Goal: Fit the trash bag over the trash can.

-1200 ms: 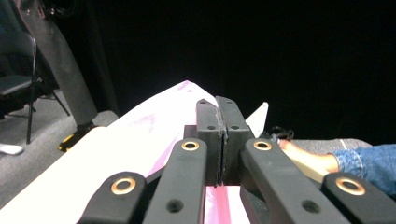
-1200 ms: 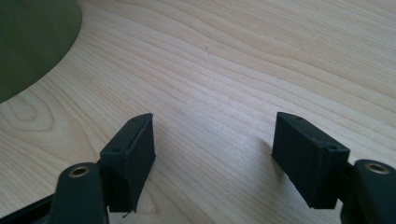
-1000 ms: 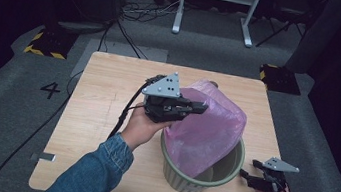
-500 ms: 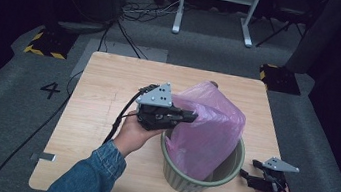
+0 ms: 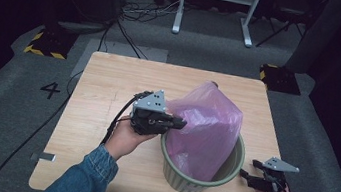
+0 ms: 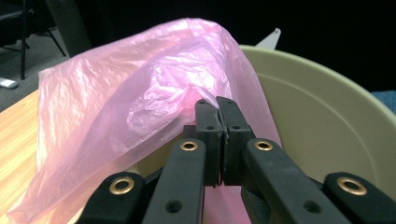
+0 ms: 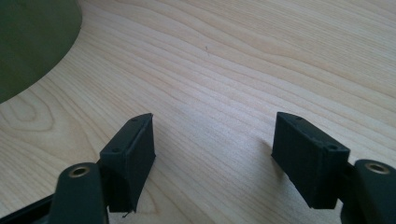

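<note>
As my left gripper (image 6: 218,105) sinks, pinching the pink bag (image 5: 207,126), the film settles into the bin (image 5: 235,160); right gripper (image 7: 212,154), gaping at four o'clock, idles.

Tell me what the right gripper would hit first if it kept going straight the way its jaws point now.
Most likely the green bin. In the high view the right gripper, jaws open with nothing between them, points across the table at the bin's outer wall nearby. Its exact tilt is unclear, so it might graze the tabletop first.
</note>
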A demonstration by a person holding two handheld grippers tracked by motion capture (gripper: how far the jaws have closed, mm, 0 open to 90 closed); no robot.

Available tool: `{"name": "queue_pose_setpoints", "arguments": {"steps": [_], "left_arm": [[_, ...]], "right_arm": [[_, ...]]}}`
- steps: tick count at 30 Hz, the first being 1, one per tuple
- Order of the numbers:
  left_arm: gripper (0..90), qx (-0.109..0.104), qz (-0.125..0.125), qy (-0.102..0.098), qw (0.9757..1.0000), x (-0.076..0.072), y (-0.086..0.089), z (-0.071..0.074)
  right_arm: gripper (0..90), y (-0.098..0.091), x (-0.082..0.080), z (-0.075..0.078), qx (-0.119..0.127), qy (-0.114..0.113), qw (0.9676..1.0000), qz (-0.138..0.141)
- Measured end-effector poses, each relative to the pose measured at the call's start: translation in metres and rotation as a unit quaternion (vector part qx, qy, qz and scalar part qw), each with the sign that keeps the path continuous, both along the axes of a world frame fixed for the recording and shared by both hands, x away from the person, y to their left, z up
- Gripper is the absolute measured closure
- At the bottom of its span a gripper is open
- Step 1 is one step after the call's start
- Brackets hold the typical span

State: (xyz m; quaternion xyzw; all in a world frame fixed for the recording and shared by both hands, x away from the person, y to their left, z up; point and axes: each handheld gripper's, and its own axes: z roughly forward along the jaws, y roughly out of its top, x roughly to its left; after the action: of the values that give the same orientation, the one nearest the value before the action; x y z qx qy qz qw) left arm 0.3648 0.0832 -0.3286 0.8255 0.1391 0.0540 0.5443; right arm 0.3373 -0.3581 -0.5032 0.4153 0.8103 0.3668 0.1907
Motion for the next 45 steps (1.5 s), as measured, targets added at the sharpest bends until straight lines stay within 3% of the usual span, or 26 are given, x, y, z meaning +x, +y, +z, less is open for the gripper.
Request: {"name": "queue_pose_setpoints", "arguments": {"steps": [6, 10, 12, 14, 17, 26, 29, 31, 39, 45], "left_arm": [[87.0, 0.035, -0.012, -0.005, 0.9993, -0.007, -0.005, -0.004], [86.6, 0.049, -0.018, -0.003, 0.9986, -0.009, -0.008, -0.006], [86.3, 0.054, -0.02, -0.003, 0.9983, -0.009, -0.009, -0.008], [86.1, 0.053, -0.024, 0.0, 0.9983, -0.009, -0.01, -0.009], [86.0, 0.048, -0.033, 0.004, 0.9983, -0.009, -0.01, -0.012], [86.0, 0.055, -0.046, 0.012, 0.9974, -0.011, -0.012, -0.018], [85.3, 0.051, -0.072, 0.044, 0.9952, -0.008, -0.014, -0.021], [85.2, 0.059, -0.069, 0.035, 0.9952, -0.009, -0.016, -0.021], [84.3, 0.058, -0.072, 0.04, 0.9949, -0.011, -0.018, -0.021], [84.0, 0.054, -0.069, 0.033, 0.9956, -0.013, -0.017, -0.022]], "right_arm": [[30.7, -0.001, 0.0, 0.0, 0.0, 0.001, 1.0, 0.005], [42.8, -0.002, -0.001, 0.002, 0.004, 0.004, 0.9999, 0.014], [45.8, -0.002, 0.0, 0.006, 0.015, 0.022, 0.9994, 0.02], [47.0, -0.002, -0.001, 0.012, 0.031, 0.025, 0.9989, 0.023], [46.9, -0.002, -0.003, 0.026, 0.051, 0.015, 0.9981, 0.032], [46.1, 0.0, -0.01, 0.076, 0.073, -0.021, 0.9962, 0.042], [45.6, 0.001, -0.011, 0.091, 0.081, -0.028, 0.9952, 0.047], [45.5, 0.002, -0.012, 0.101, 0.085, -0.034, 0.9946, 0.049], [42.6, 0.013, -0.013, 0.143, 0.101, -0.064, 0.9905, 0.067], [41.4, 0.031, -0.008, 0.164, 0.119, -0.071, 0.986, 0.093]]}}
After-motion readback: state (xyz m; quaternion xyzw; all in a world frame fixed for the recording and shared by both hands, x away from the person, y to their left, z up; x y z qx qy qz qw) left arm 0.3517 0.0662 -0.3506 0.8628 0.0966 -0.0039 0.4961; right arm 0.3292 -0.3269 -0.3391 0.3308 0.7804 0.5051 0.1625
